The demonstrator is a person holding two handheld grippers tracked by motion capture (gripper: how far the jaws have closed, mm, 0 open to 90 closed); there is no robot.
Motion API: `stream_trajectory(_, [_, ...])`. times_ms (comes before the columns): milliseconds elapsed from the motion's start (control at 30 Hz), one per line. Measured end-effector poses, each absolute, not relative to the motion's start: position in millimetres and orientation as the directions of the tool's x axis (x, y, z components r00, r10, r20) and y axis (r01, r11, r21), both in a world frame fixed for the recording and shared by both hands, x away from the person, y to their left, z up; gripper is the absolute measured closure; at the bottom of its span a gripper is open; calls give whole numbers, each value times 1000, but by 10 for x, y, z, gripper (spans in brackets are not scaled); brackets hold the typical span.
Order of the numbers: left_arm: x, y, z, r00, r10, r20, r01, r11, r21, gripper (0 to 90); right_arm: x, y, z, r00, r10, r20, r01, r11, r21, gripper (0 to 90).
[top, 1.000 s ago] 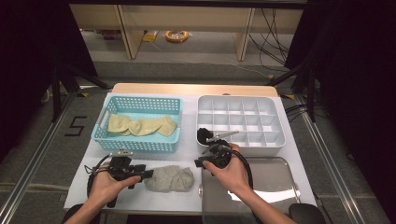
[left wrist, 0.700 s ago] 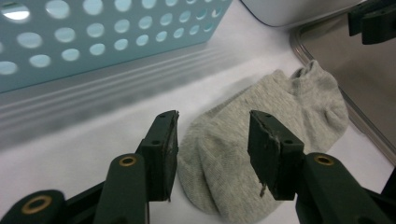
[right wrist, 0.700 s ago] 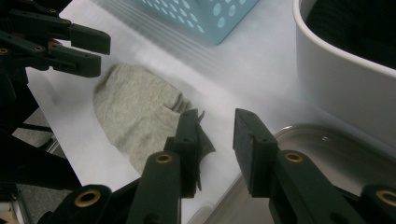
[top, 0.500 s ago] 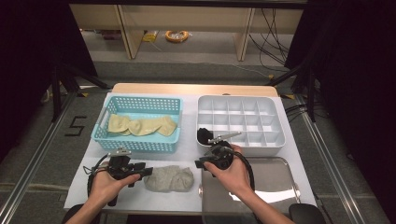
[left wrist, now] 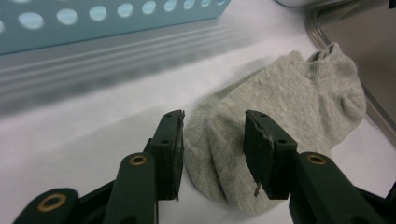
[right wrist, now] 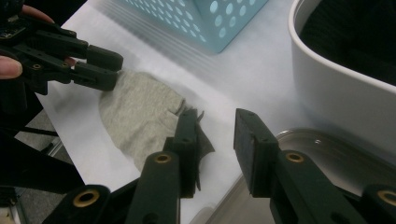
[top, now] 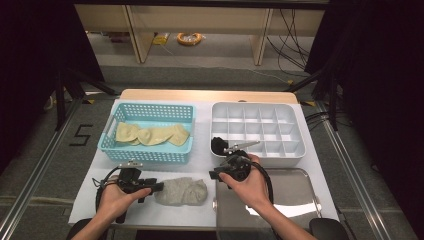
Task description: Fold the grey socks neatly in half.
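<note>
One grey sock (top: 181, 190) lies flat on the white mat near the counter's front edge, between the blue basket (top: 148, 150) behind it and the steel tray (top: 295, 180) at the front right corner, its cuff end just beside the tray rim. Left gripper (left wrist: 212, 140): fingers parted and astride the sock's rounded toe end, jaws have just been closing; fabric sits between them but the pads do not look pressed on it yet. Right gripper (right wrist: 215, 140): fingers apart, hanging over the gap between the sock's cuff end and the tray rim, nothing between them; its jaws have just been opening a little. Judgement on handling: the sock is light, limp knit, not fragile, not slippery; it will drape and fold from any single pinch, so a hold at the toe with a second at the cuff should keep it spread. Thin double layer may bunch under the pads. Hard to make out: a dark item (top: 218, 145) in the near left compartment of the white divided box (top: 280, 150), possibly another sock, too dark to tell. Pale yellow cloth pieces (top: 150, 135) in the basket overlap; count uncertain. Sock's underside and the left pads' contact are hidden.
</note>
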State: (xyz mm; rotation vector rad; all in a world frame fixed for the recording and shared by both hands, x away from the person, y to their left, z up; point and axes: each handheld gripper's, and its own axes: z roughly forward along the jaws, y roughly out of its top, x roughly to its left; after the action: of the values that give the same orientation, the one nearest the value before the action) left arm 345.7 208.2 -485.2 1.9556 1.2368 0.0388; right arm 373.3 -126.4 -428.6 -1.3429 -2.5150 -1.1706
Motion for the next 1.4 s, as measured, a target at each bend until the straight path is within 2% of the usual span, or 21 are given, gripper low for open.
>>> stream_trajectory(167, [3454, 2065, -4867, 517, 772, -371, 749, -198, 632, 589, 3728, -1251, -4285, -621, 691, 369, 730, 338, 594, 712])
stream_trajectory(500, [3437, 2042, -4884, 549, 778, -305, 724, -261, 639, 608, 3721, -1221, -4265, -624, 692, 364, 727, 342, 596, 707])
stream_trajectory(867, [3434, 2061, -4886, 562, 778, -282, 719, -290, 632, 589, 3721, -1204, -4294, -628, 690, 360, 722, 344, 601, 704])
stream_trajectory(1133, [3384, 1953, -4858, 613, 772, -166, 670, -398, 626, 698, 3711, -1185, -4287, -626, 689, 366, 726, 344, 595, 702])
stream_trajectory(1167, [3374, 1918, -4854, 635, 757, -154, 656, -422, 626, 793, 3710, -1173, -4295, -628, 688, 364, 726, 348, 593, 702])
stream_trajectory(1267, [3365, 1885, -4848, 632, 765, -128, 649, -431, 626, 821, 3708, -1151, -4311, -637, 677, 369, 723, 360, 590, 702])
stream_trajectory(1400, [3410, 1966, -4860, 610, 758, -232, 689, -363, 627, 839, 3688, -1089, -4333, -644, 675, 359, 721, 379, 580, 712])
